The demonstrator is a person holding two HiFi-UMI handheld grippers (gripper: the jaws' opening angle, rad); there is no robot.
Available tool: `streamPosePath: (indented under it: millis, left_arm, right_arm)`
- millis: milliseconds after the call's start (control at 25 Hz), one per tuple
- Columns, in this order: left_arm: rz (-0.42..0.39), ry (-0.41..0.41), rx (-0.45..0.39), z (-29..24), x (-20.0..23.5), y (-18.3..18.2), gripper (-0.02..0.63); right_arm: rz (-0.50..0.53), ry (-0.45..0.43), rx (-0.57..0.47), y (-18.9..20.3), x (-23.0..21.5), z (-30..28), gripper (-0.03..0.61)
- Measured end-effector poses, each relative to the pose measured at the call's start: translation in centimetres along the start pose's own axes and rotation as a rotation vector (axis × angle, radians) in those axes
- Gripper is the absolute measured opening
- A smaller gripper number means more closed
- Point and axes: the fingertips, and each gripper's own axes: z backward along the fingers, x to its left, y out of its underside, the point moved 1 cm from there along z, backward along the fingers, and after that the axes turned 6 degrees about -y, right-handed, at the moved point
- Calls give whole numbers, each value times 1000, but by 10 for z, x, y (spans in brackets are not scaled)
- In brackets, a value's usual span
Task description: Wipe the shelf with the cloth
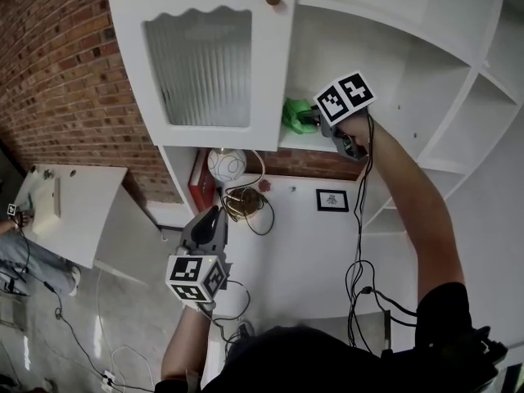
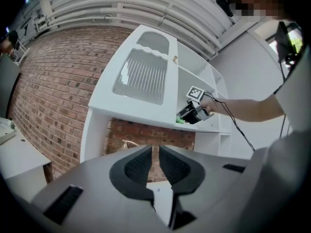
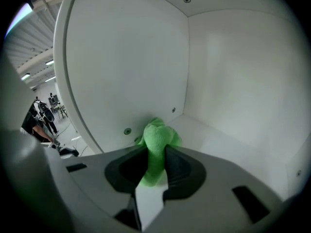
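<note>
1. Grey-jawed and idle, the left gripper (image 1: 213,216) hangs low and nearest the person, well apart from the cabinet. Its jaws are drawn nearly together with only a slit between them, and nothing sits in that slit.
2. Higher up, the right gripper (image 1: 318,119) is stretched out at arm's length into the open compartment. Its jaws are clamped narrow on the green cloth (image 3: 156,139), which bulges out past the tips.
3. That bunch of cloth sits down on the white shelf (image 3: 221,142) at its left end, touching or just beside the white upright panel (image 3: 126,67). I can't tell which.
4. To my eye the wiping itself is under way, with the cloth at the left end of a stroke. Most of the board to the right and toward the rear corner looks uncovered. The next move calls for downward pressure and a steady drag rightward and back, with a grip firm enough that the cloth doesn't pull free.
5. Farther off, the ribbed-glass cabinet door (image 1: 205,64) stands beside the compartment, with the brick wall (image 1: 57,72) behind.
</note>
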Motion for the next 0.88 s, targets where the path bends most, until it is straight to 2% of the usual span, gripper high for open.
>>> streamPosePath:
  millis: [280, 880]
  left_arm:
    - [-6, 62, 15, -19, -25, 4, 46]
    - [-9, 217, 37, -57, -83, 10, 46]
  right_arm:
    - [-5, 85, 3, 23, -30, 26, 84]
    - [-107, 301, 47, 94, -108, 110, 84]
